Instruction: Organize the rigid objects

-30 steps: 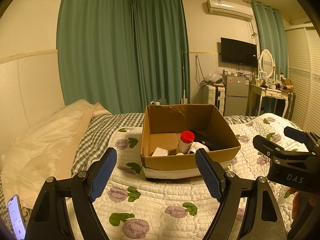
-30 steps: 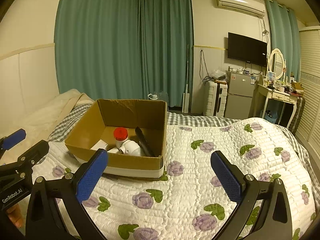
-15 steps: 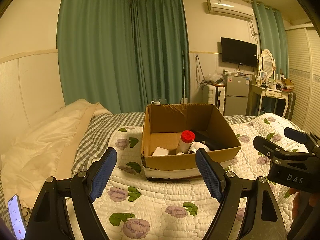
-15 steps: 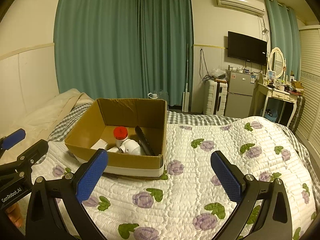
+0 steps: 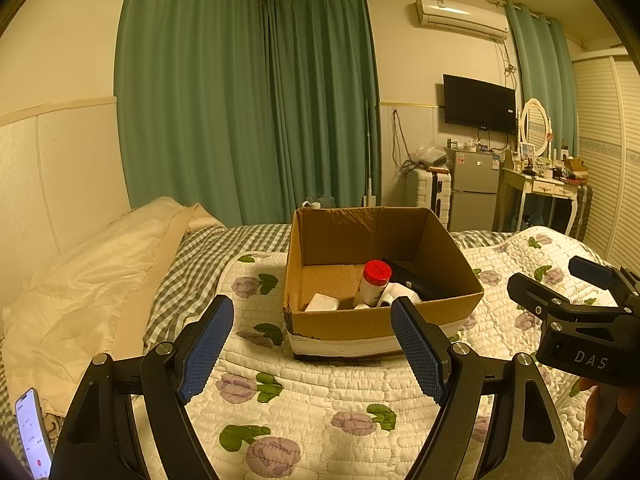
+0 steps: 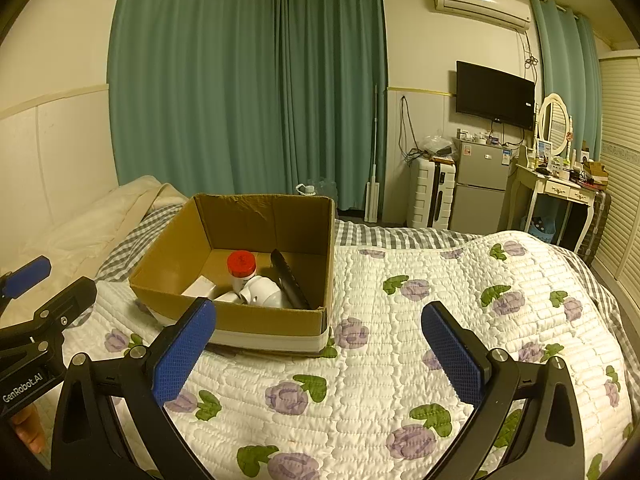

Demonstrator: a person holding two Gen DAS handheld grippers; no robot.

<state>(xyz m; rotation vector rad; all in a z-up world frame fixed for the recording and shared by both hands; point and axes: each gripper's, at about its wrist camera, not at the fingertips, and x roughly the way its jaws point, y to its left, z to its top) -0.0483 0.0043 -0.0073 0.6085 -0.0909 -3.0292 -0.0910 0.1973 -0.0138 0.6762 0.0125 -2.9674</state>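
Right wrist view — cardboard box (image 6: 256, 320) beside floral quilt (image 6: 400, 280), unobstructed

Brown cardboard box (image 5: 380, 322) with white taped base; red-capped white bottle (image 5: 374, 286); white quilted bedspread (image 6: 400, 360) printed with purple flowers, green leaves; grey-checked sheet (image 5: 208, 256); teal curtains (image 6: 240, 80); blue gripper pads (image 6: 182, 354).

"DAS" stood in pale letters on the right tongs (image 5: 592, 276) body, seen from the left wrist. "GenRobot.AI" was printed on the left tongs (image 6: 28, 280) body. Nothing else was legible.
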